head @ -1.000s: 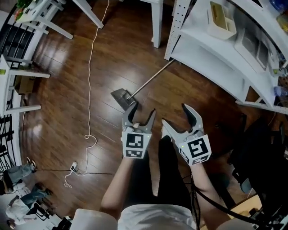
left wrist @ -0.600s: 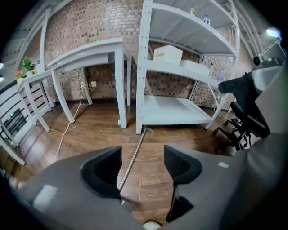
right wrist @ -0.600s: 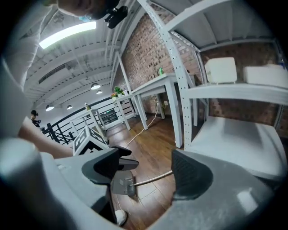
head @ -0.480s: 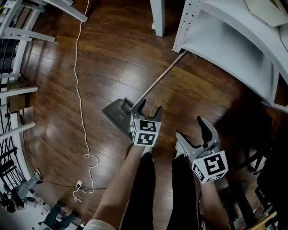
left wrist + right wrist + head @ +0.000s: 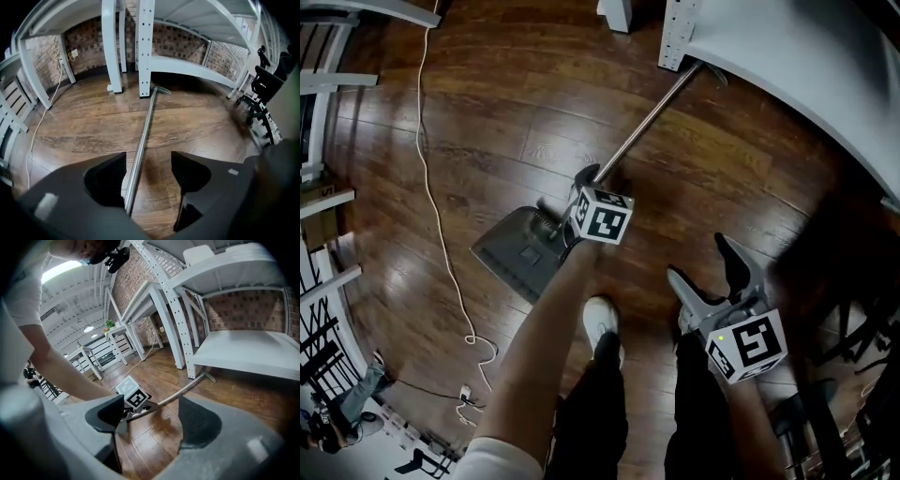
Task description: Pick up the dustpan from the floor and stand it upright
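Fingers [image 5: 110, 168] of my left gripper [image 5: 149, 164] are opening wider, released, and the handle [image 5: 140, 136] runs between them ungripped, close to the finger at that view's left. I hold them spread so they can straddle the thin rod before closing. The dustpan [image 5: 520, 251] lies flat on the floor [image 5: 750, 169]. Its pan is toward me and its handle slants away until the far end sits at the foot of the white rack [image 5: 769, 56]. I judge the spot just beyond the pan a sound place to grip, since the load stays near the hand when the handle is tipped up. My right gripper [image 5: 705, 267] hangs back above the floor near my leg, its fingers apart and empty. It is well clear of the dustpan and, I judge, kept free to steady the handle. A white cord [image 5: 431, 169] trails on the floor to the left, apart from the pan.

Compared with a second ago, both grippers have come down toward the floor. The left one, then short of the pan, now reaches the handle, with its fingers wider than before. The right has sunk less. The dustpan has not shifted.
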`<state>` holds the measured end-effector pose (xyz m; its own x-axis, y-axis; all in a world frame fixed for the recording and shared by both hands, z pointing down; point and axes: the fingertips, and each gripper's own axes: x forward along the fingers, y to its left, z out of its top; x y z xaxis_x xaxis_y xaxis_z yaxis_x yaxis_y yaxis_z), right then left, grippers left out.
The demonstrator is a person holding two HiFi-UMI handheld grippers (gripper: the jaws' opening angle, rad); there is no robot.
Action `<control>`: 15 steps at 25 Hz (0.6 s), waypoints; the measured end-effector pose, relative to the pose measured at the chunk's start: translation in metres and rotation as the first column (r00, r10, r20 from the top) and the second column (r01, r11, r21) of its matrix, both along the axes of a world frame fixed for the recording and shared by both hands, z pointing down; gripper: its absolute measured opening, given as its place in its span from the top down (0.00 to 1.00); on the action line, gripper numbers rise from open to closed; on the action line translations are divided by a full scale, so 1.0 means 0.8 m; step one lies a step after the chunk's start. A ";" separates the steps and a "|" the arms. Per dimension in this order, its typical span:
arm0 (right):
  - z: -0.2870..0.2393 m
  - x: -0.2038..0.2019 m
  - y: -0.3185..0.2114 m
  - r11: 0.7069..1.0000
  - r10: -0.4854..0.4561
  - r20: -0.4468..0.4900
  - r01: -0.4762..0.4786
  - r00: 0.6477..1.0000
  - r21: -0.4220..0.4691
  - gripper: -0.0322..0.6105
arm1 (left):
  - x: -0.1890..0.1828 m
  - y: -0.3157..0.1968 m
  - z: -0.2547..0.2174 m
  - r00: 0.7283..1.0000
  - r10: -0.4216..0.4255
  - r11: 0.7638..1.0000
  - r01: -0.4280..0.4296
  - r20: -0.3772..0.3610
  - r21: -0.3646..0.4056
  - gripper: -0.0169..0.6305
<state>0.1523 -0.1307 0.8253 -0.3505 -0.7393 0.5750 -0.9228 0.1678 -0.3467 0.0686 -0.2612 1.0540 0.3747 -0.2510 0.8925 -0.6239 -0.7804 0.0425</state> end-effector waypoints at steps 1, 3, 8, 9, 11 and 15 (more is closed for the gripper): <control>0.012 0.000 0.000 1.000 -0.016 0.001 0.016 1.000 0.001 0.41 | 0.000 -0.008 0.015 1.000 0.008 1.000 -0.008 0.004 0.008 0.49; 0.031 0.001 0.001 0.999 -0.050 0.009 0.050 0.999 0.002 0.42 | 0.004 -0.022 0.041 1.000 0.012 1.000 -0.012 0.004 0.014 0.49; 0.053 0.033 -0.006 1.000 -0.003 -0.053 0.003 0.999 0.010 0.45 | 0.017 -0.050 0.081 0.998 0.042 0.998 -0.044 0.046 0.045 0.65; 0.055 0.037 -0.007 1.000 0.004 -0.059 -0.003 0.998 0.011 0.45 | 0.016 -0.053 0.087 0.996 0.058 0.997 -0.061 0.063 0.051 0.69; 0.056 0.043 -0.008 1.000 0.008 -0.057 -0.007 0.998 0.009 0.45 | 0.017 -0.052 0.097 0.993 0.084 0.995 -0.088 0.087 0.046 0.77; 0.051 0.048 -0.008 1.000 0.020 -0.097 -0.020 0.995 0.002 0.45 | 0.019 -0.033 0.104 0.981 0.152 0.988 -0.153 0.116 -0.003 0.82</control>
